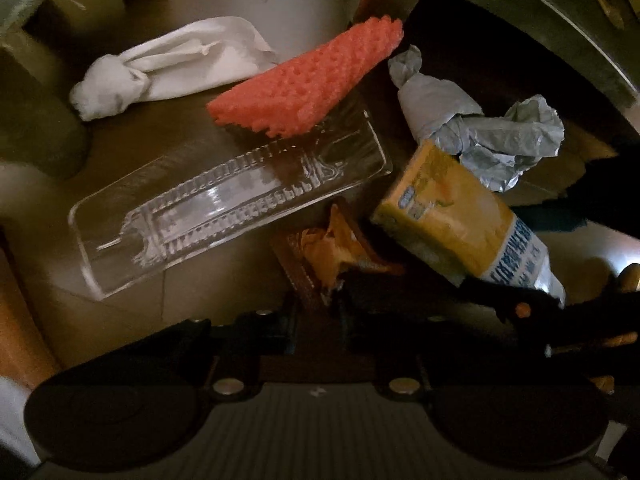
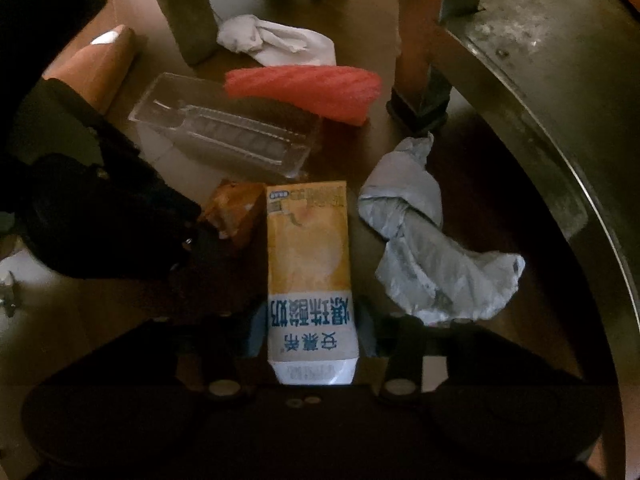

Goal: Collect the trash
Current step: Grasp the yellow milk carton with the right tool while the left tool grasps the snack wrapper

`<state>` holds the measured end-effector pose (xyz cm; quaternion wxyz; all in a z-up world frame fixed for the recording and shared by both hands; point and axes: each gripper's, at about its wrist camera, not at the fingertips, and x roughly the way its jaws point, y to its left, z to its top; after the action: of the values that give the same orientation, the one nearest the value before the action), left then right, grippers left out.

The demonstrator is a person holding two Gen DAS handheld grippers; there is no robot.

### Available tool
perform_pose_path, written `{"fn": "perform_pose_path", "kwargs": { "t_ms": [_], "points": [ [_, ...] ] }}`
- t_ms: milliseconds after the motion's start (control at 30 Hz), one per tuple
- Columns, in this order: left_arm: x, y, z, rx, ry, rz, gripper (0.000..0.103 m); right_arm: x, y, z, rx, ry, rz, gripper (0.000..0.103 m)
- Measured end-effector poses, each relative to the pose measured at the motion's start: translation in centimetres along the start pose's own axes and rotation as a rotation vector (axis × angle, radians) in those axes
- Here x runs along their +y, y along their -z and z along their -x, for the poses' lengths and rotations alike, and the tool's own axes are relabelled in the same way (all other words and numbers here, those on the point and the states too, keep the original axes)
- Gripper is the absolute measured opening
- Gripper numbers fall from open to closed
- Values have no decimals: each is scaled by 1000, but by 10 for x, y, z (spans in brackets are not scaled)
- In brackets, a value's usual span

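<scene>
Trash lies on a dim brown floor. My left gripper (image 1: 318,300) points down and is shut on a crumpled orange wrapper (image 1: 332,248); in the right wrist view it is the black shape (image 2: 196,228) at the wrapper (image 2: 234,210). My right gripper (image 2: 312,332) straddles the white end of a yellow drink carton (image 2: 308,240), its pads against both sides. The carton (image 1: 452,220) lies flat. Beyond them lie a clear plastic tray (image 1: 224,208), a pink foam net (image 1: 308,84), a white tissue (image 1: 160,72) and a crumpled grey bag (image 1: 472,128).
A furniture leg (image 2: 416,60) with a black foot stands just behind the grey bag (image 2: 420,248). A curved metal rim (image 2: 552,128) runs down the right side. More legs (image 2: 188,12) stand behind the tissue (image 2: 276,40). An orange-brown block (image 2: 104,68) sits left of the tray (image 2: 224,136).
</scene>
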<state>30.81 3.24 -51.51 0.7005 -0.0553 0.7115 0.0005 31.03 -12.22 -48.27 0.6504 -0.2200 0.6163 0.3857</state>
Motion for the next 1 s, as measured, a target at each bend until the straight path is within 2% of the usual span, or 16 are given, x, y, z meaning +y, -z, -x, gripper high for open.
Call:
{"fn": "perform_pose_path", "kwargs": {
  "t_ms": [100,167,333,367,400,433,500,700,800,900,1000],
  "points": [
    [2,2,11,9,12,33,18,3,1,16,6,-9,-26,44],
    [4,3,15,14,50,59,18,8,1,24,4,-2,-10,44],
    [3,6,18,18,54,66,21,11,7,24,3,0,13,44],
    [4,5,16,28,58,80,24,10,9,22,6,-9,14,44],
    [6,5,12,39,64,94,35,9,10,21,10,-15,20,44],
    [7,4,8,46,64,105,50,7,12,19,14,-19,28,44],
    [9,3,4,37,54,102,67,3,16,17,23,-23,36,44],
    [4,1,-10,62,101,134,68,-10,24,3,46,-24,-1,44],
    [1,1,-12,43,72,148,68,-14,27,-2,49,-27,-14,44],
    [-7,-1,-16,26,30,110,68,-16,29,-4,51,-25,-20,44],
    [-9,-1,-18,19,24,123,68,-16,30,-5,52,-23,-24,44]
  ]
}}
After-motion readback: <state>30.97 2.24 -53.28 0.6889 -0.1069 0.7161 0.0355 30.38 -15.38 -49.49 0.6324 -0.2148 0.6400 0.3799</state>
